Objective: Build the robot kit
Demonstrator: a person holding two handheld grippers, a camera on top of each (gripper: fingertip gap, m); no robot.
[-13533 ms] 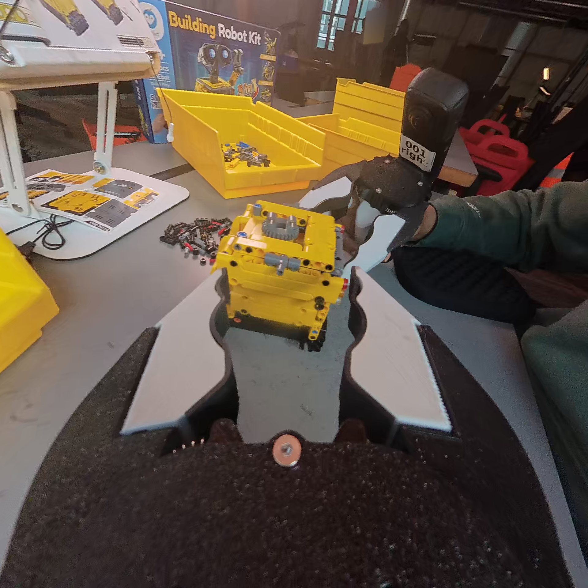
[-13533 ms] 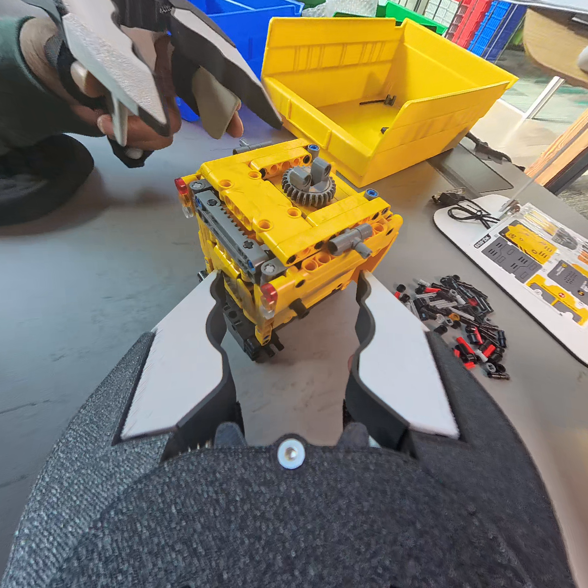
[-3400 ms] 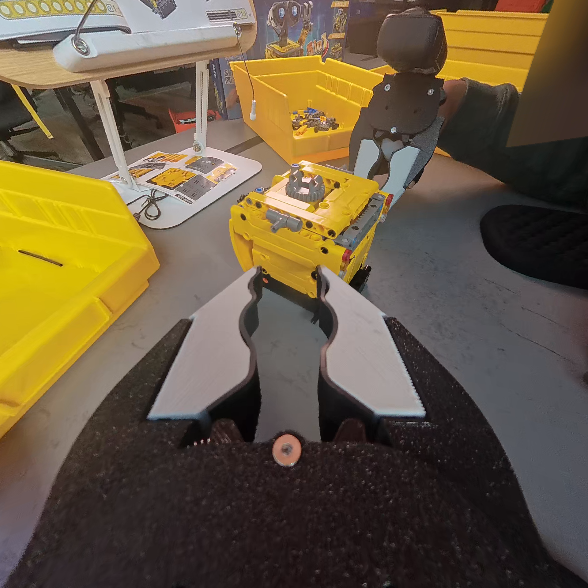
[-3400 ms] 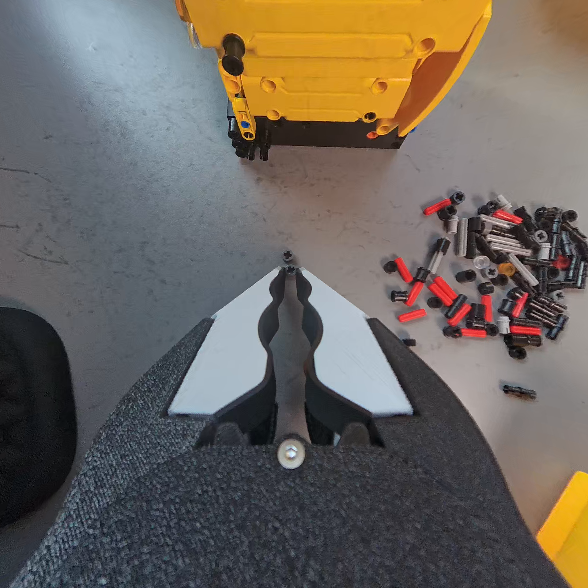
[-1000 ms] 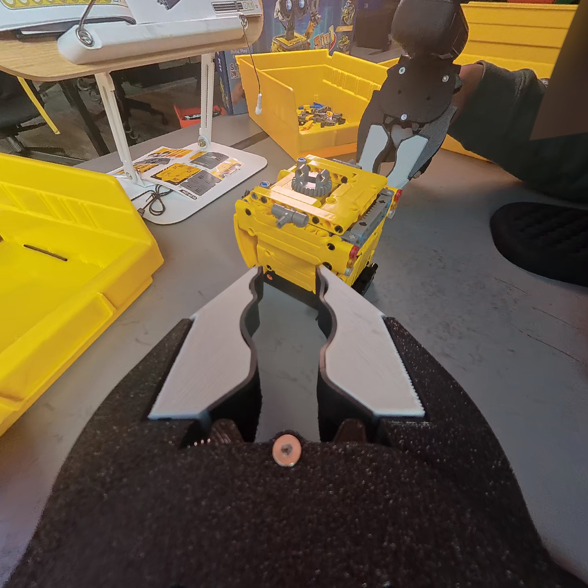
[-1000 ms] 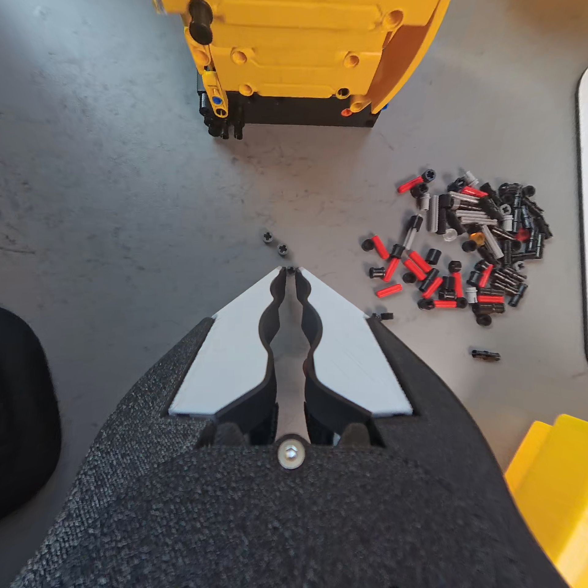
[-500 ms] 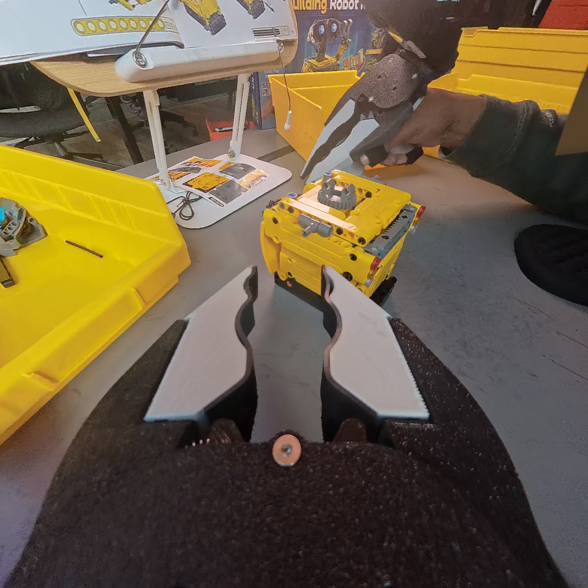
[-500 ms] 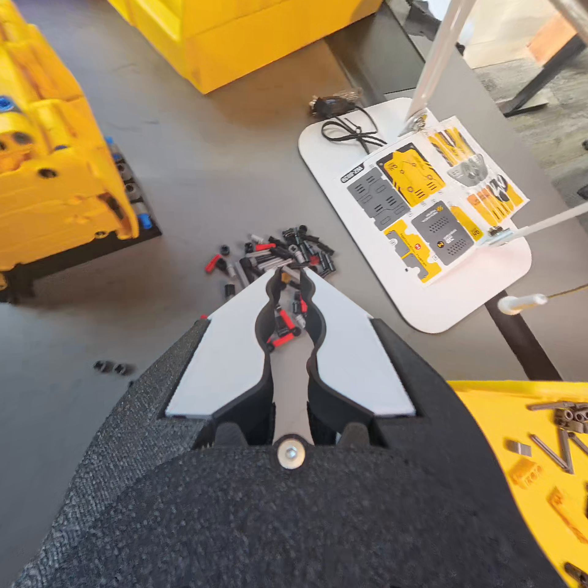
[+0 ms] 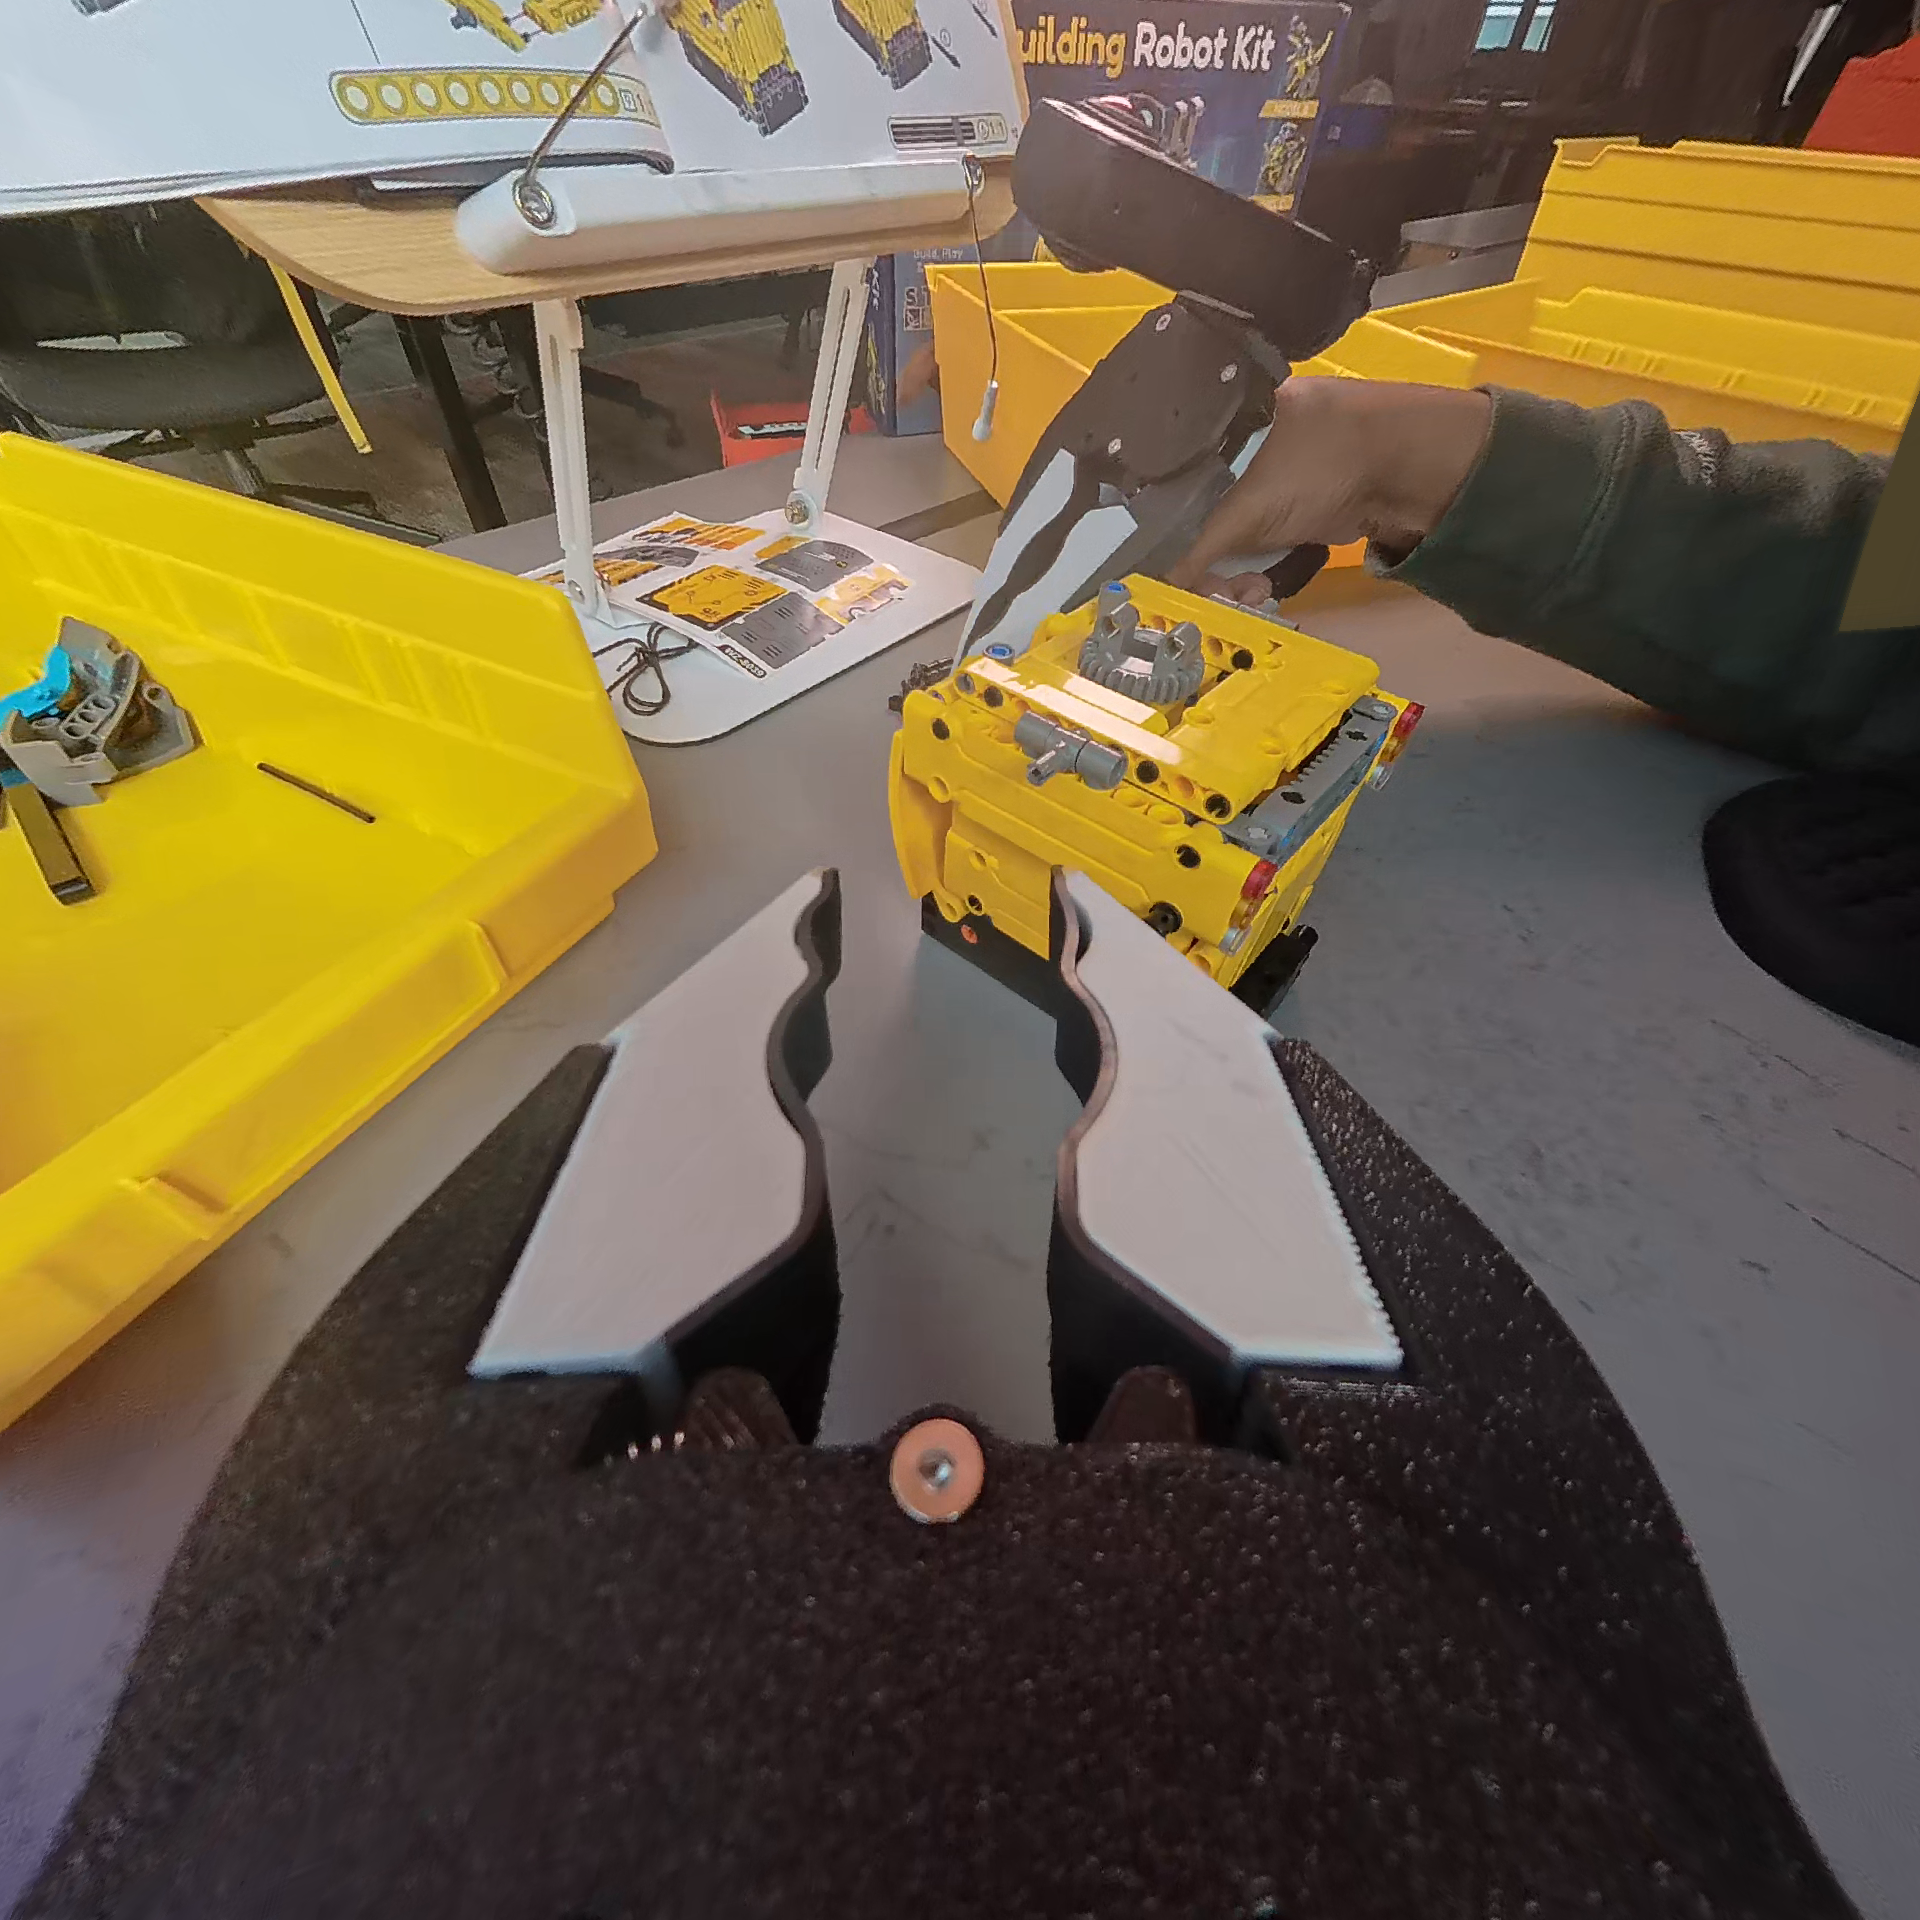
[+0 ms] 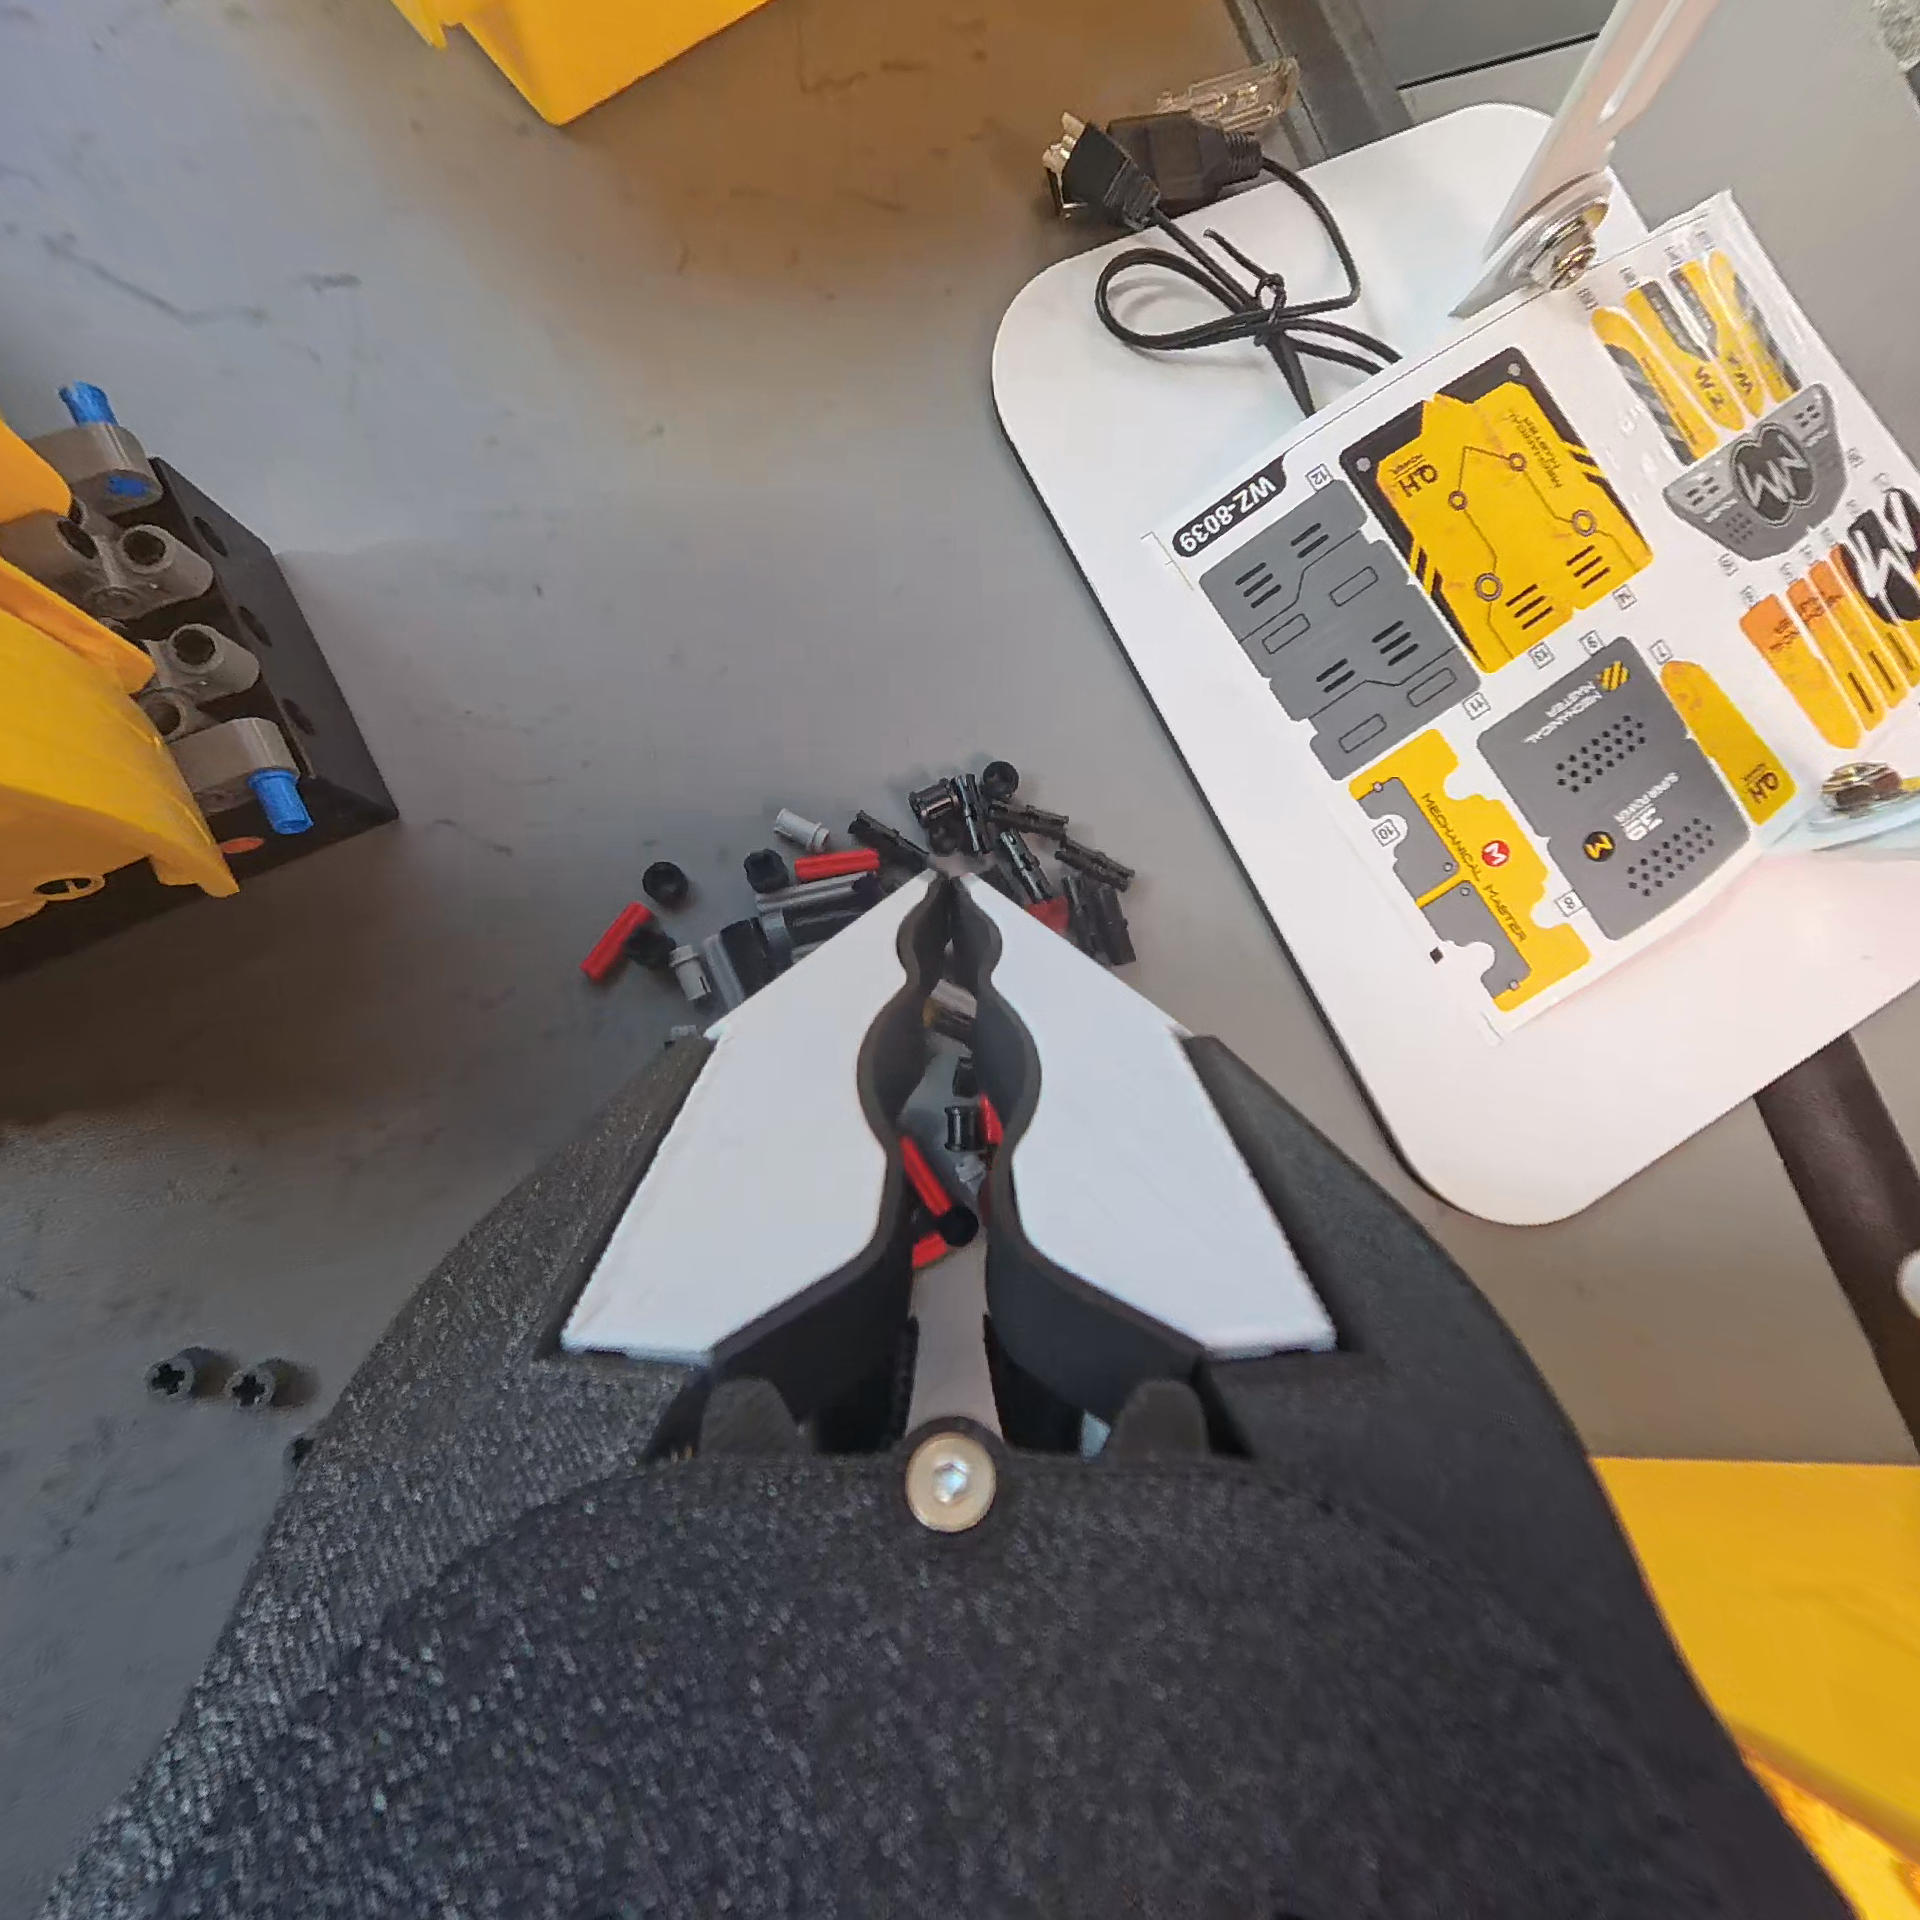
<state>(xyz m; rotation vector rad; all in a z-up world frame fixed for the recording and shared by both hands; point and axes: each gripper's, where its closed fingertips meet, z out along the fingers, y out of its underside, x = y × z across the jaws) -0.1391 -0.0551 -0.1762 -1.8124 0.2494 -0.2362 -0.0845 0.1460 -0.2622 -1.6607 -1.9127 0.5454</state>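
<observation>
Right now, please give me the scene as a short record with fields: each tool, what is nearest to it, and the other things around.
left tool: open, empty, just before the yellow brick model
right tool: tips together over the pile of small pins; whether it grips one cannot be told
surface: grey table
nearby: yellow bin, sticker sheet

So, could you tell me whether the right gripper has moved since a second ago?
Yes. The right gripper has swung away from the yellow block model and now sits over the pile of small pins, nearer the sticker sheet.
</observation>
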